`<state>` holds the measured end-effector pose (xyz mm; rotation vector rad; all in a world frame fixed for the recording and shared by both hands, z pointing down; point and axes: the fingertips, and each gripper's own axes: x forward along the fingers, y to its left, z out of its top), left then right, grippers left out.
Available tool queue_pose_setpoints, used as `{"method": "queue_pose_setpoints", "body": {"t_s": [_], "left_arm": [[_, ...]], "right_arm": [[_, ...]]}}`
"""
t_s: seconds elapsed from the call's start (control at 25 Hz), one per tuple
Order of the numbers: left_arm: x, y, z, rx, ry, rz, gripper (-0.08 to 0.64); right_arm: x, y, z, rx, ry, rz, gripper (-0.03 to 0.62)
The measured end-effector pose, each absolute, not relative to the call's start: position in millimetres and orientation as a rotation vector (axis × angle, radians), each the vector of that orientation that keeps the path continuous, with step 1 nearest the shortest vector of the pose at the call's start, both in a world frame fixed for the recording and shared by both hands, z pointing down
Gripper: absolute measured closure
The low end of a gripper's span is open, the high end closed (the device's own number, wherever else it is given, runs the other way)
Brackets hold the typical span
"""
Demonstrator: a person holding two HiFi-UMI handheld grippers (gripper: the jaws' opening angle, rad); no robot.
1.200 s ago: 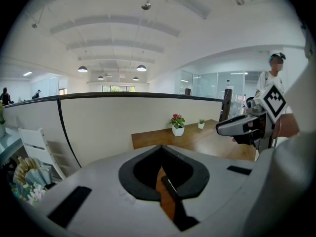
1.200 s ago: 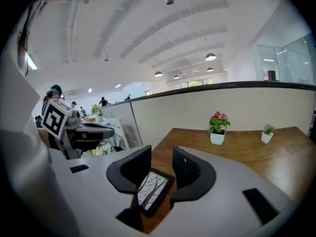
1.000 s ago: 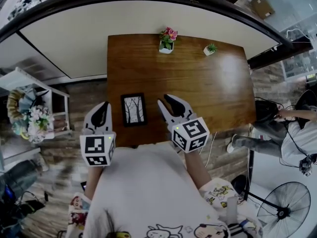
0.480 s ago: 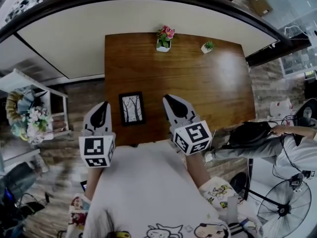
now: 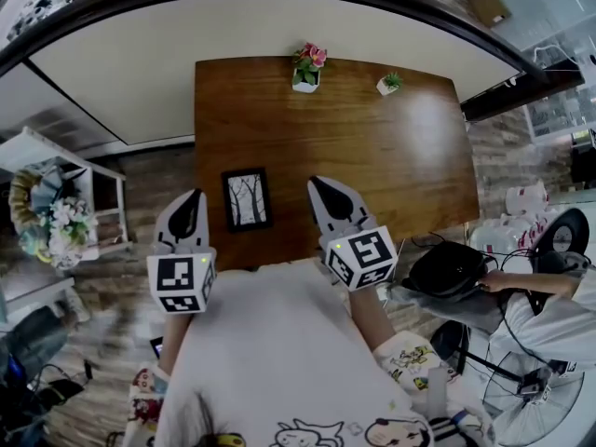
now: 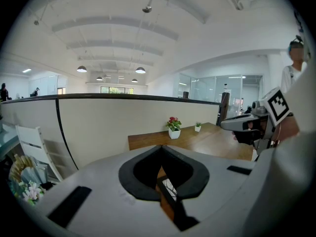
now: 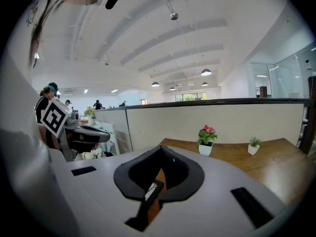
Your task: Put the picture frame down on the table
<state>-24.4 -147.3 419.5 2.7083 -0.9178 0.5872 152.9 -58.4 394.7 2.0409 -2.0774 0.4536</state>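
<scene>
— Picture frame (image 5: 247,198), from the head view?
— Flat on the wooden table (image 5: 372,147), near its front left corner. It lies between the left gripper (image 5: 192,201) and the right gripper (image 5: 319,188), touching neither.
— Left gripper view?
— Jaw tips pressed together, nothing between them. A sliver of the frame (image 6: 169,186) shows through the slit below the tips. A potted flower (image 6: 173,128) stands at the table's far edge.
— Right gripper view?
— Jaws closed and empty there too. The frame's edge (image 7: 150,189) shows through the slit. A small green plant (image 7: 254,145) sits right of the flower.
</scene>
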Motion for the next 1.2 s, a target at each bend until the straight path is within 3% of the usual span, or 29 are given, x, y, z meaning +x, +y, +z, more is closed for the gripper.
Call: {"method": "queue_pose_setpoints", "body": {"t_s": [1.2], "left_arm": [[-27.3, -152.2, 422.6, 2.694, -0.943, 0.585, 0.557]], "right_arm": [[156.0, -55.1, 404.2, 2.029, -2.058, 0.487, 0.592]]}}
